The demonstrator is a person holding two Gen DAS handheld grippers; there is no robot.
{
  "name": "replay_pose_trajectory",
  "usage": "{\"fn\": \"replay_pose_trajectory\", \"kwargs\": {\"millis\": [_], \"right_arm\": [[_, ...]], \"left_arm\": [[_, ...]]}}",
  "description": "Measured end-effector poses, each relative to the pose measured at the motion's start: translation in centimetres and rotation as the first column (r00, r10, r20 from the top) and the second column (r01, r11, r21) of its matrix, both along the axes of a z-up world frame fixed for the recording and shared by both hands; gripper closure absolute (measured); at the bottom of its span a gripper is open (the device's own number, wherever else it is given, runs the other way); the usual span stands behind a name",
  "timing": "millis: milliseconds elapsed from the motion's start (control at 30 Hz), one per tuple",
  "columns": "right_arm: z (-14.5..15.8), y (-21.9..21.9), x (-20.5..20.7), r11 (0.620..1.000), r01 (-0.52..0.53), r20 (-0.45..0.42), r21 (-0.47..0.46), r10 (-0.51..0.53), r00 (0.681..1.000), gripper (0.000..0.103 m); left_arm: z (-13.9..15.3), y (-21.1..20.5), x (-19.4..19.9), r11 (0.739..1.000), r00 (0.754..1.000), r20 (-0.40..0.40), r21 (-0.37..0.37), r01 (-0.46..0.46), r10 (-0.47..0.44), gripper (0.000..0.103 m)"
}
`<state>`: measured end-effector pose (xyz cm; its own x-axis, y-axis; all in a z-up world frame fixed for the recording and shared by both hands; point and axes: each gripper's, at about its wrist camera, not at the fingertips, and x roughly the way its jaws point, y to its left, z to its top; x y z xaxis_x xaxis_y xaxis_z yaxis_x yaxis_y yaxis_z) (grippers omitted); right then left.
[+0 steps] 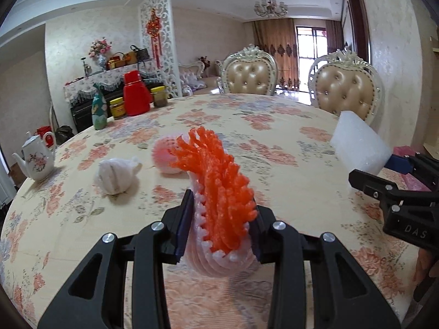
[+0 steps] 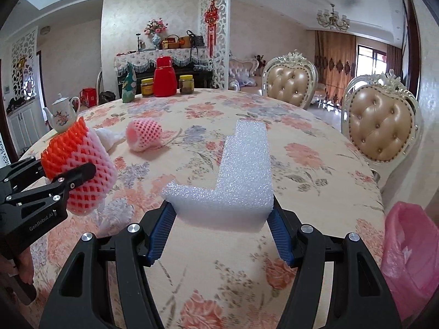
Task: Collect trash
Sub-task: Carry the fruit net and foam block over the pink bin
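My left gripper (image 1: 221, 219) is shut on an orange and pink foam fruit net (image 1: 219, 192), held above the floral tablecloth (image 1: 274, 126); it also shows in the right wrist view (image 2: 79, 170). My right gripper (image 2: 222, 216) is shut on an L-shaped white foam block (image 2: 241, 170), which also shows at the right of the left wrist view (image 1: 359, 145). A second pink fruit net (image 2: 144, 134) and a crumpled white tissue (image 1: 116, 174) lie on the table farther back.
A pink bag-lined bin (image 2: 411, 257) stands off the table's right edge. A teapot (image 2: 61, 115), a red thermos (image 2: 164, 78), jars (image 2: 186, 83) and a bottle (image 2: 129, 85) stand at the far left. Two padded chairs (image 2: 381, 128) are behind the table.
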<state>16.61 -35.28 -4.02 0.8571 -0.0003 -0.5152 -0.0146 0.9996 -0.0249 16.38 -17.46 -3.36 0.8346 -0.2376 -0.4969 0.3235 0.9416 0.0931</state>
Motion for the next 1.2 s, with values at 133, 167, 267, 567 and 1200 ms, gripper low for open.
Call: {"fn": "replay_pose_trajectory", "kwargs": {"millis": [133,167,267,567,1200], "right_arm": [[-0.5,-0.8,-0.4,1.000,0.016,-0.006,-0.005,-0.016,1.000,0.042],[-0.6,-1.1,-0.5,1.000,0.021,-0.006,-0.003,-0.021,1.000,0.042],[-0.7,-2.0,-1.0,0.999,0.038,-0.001,-0.004,-0.038,0.999,0.041],[-0.8,-5.1,-2.7,0.996,0.091,0.011,0.002,-0.091,0.996,0.042],[-0.9,-17.2,-8.4,0.940,0.339,0.028,0.035,-0.340,0.940,0.041]], "left_arm": [[-0.2,-1.2,0.0,1.000,1.000,-0.011,0.002,0.024,-0.024,0.067],[-0.2,-1.4,0.1,1.000,1.000,-0.012,0.004,0.027,-0.027,0.067],[-0.2,-2.4,0.0,0.999,0.999,-0.018,0.006,0.048,-0.047,0.067],[-0.3,-6.1,-0.3,0.992,0.992,-0.033,0.009,0.124,-0.124,0.067],[-0.6,-19.6,-2.3,0.911,0.908,-0.078,-0.005,0.413,-0.412,0.067]]}}
